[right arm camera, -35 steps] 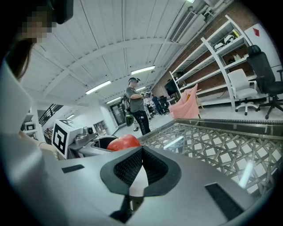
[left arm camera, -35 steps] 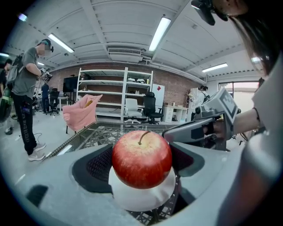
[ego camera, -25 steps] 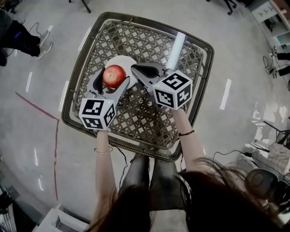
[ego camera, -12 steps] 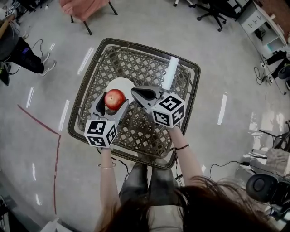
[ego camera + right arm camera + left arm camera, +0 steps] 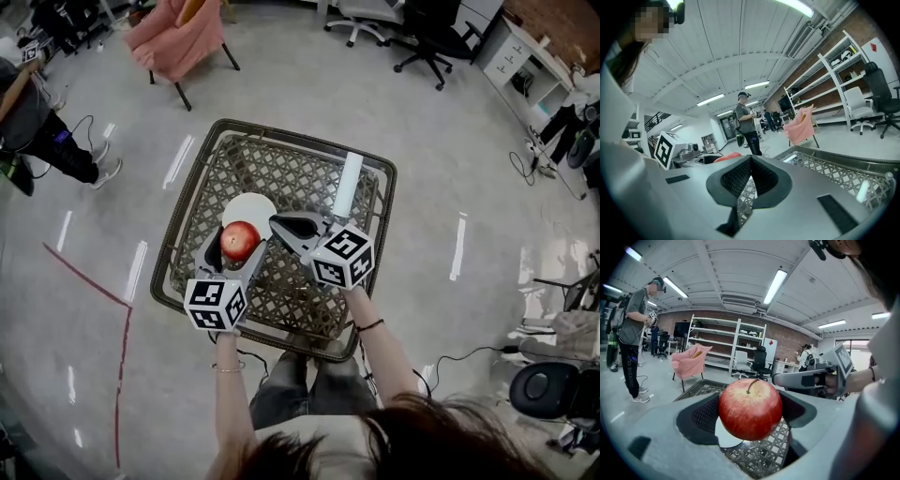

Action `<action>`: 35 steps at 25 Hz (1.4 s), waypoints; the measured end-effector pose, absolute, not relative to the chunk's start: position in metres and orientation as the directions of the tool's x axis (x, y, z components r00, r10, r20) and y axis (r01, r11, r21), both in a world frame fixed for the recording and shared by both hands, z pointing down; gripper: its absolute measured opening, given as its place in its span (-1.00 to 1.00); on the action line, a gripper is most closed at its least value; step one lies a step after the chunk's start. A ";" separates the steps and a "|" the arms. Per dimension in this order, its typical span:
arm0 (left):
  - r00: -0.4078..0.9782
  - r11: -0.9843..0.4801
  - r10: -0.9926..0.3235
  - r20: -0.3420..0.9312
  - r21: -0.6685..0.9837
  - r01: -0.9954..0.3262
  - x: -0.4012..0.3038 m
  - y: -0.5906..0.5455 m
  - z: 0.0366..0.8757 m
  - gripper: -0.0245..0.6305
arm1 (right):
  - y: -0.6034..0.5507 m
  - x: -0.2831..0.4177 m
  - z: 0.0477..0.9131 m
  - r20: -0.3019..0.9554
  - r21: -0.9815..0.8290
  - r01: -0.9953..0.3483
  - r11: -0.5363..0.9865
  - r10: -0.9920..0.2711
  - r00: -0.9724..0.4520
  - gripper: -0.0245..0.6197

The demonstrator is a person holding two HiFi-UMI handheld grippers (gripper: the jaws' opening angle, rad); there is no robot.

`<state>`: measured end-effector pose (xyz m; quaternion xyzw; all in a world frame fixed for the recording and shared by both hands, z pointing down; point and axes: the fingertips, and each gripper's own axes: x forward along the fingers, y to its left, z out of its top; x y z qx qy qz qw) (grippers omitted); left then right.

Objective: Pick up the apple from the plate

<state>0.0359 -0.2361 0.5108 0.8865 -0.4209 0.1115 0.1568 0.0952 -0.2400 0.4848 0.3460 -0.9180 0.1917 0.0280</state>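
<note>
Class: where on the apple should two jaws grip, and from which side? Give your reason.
Across its widest middle, level from the side, as the left gripper does: the apple is round, stem up, so pads cup its flanks.

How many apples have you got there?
1. The apple sits gripped between the jaws of the left gripper, at the near edge of the white plate. The right gripper holds none.

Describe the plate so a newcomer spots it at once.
Start at the square wicker table. On its left half, just beyond the apple in the left gripper, lies the plate: the only flat white disc, unlike the long white tube to its right.
</note>
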 end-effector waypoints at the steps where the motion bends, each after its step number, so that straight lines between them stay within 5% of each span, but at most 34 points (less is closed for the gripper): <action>1: 0.622 -0.598 -0.712 0.326 0.183 -0.780 0.036 -0.234 0.507 0.33 | -0.238 0.097 0.481 0.181 -0.330 -0.649 0.686 -0.628 -0.757 -0.90; 35: 0.726 -0.716 -0.628 0.278 0.159 -0.680 0.052 -0.193 0.444 0.33 | -0.189 0.110 0.421 0.089 -0.294 -0.676 0.675 -0.685 -0.723 -0.90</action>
